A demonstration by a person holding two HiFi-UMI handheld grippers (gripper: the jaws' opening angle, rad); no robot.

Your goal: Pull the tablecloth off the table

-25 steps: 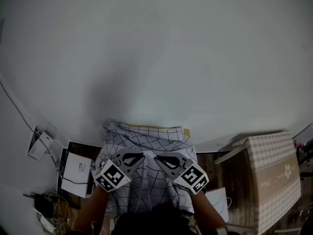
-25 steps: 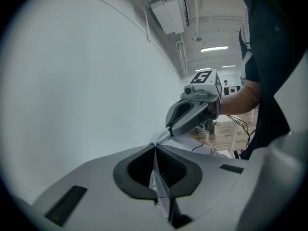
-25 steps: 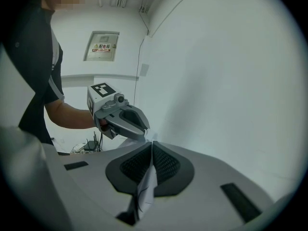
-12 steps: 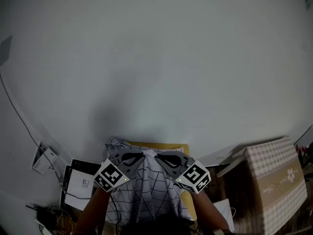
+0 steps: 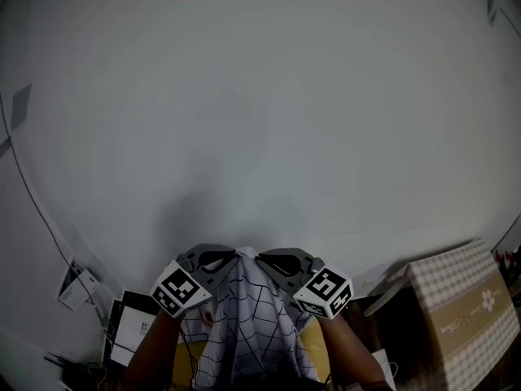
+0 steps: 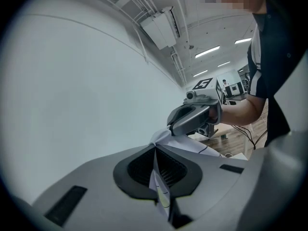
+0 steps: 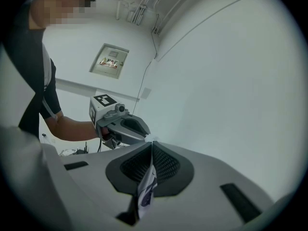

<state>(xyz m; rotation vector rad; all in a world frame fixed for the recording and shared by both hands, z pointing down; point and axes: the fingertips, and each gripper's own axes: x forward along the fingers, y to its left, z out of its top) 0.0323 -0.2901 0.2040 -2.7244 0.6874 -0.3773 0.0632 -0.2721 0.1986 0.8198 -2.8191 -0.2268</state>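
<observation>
- The left gripper (image 5: 230,257) and right gripper (image 5: 264,257) are side by side, tips nearly meeting, in front of a pale wall (image 5: 260,120).
- Both sets of fingers are clamped tight, each on a pinch of the tablecloth (image 5: 244,320).
- The cloth is white with thin dark grid lines, bunched into a peak between the two grips.
- From there it drapes in soft folds between the forearms and runs off the bottom edge.
- Slivers of yellow table (image 5: 184,360) show beside it.
- Up close, a thin folded edge of cloth threads through each shut pair, with a small tuft poking past the tips.
</observation>
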